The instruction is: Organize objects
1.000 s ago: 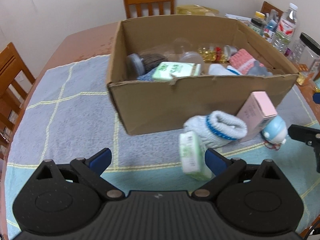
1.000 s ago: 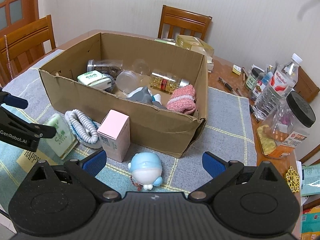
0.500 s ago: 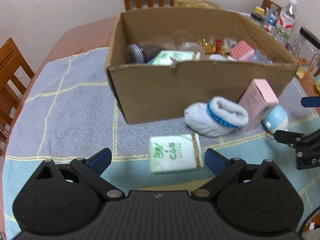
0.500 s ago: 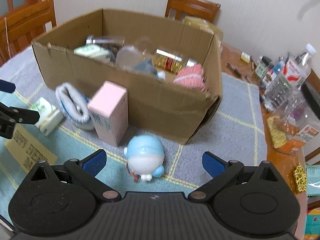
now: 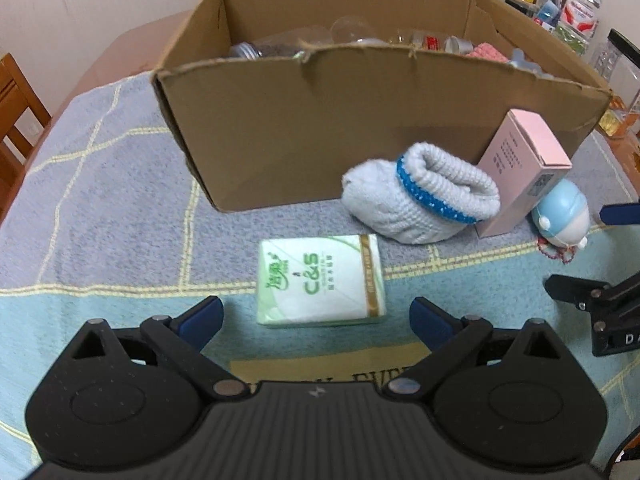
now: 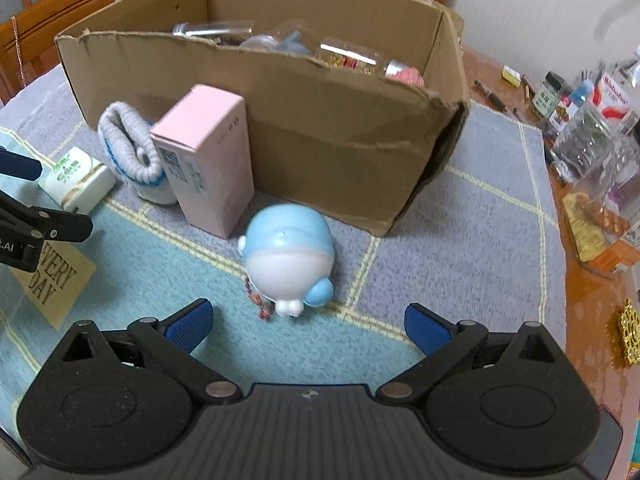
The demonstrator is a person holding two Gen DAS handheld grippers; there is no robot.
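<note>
A green-and-white tissue pack [image 5: 321,280] lies flat on the mat, just ahead of my open left gripper [image 5: 316,318]. Behind it rest a white sock with a blue band [image 5: 424,194], a pink carton [image 5: 524,166] and a blue-and-white round toy [image 5: 560,216]. In the right wrist view that toy [image 6: 289,258] sits right in front of my open right gripper [image 6: 308,328], with the pink carton [image 6: 206,156], sock [image 6: 130,148] and tissue pack [image 6: 78,180] to its left. The open cardboard box [image 6: 332,120] behind them holds jars and a pink cloth.
A checked grey and teal mat [image 6: 472,240] covers the table. Bottles and jars [image 6: 588,120] crowd the right edge, and a gold ornament [image 6: 628,340] lies there too. Wooden chairs [image 6: 44,28] stand around. A tan "EVERY DAY" label [image 6: 54,280] is on the mat.
Both grippers have dropped lower and moved closer to the table. The tissue pack, upright a second ago, now lies flat. The toy fills more of the right wrist view.
</note>
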